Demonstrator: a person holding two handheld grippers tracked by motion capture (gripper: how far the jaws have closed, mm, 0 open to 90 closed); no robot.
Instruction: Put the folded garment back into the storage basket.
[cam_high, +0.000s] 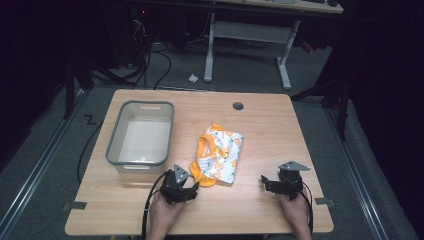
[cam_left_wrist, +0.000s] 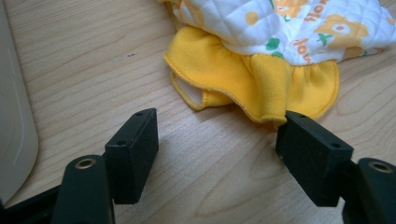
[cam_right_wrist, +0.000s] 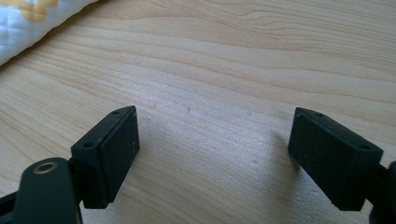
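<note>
Counter (cam_high: 260, 125) holds one grey bin (cam_high: 141, 134) and one folded quilted garment (cam_high: 218, 154) with yellow ruffle, mid-counter beside the bin. Two tools: left tool (cam_high: 194, 187) released, one jaw touching the ruffle; right tool (cam_high: 263, 182) released over bare wood. Garment's print is partly unreadable.

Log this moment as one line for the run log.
left gripper: open, at garment's yellow ruffle | right gripper: open over bare table | grey bin: empty
</note>
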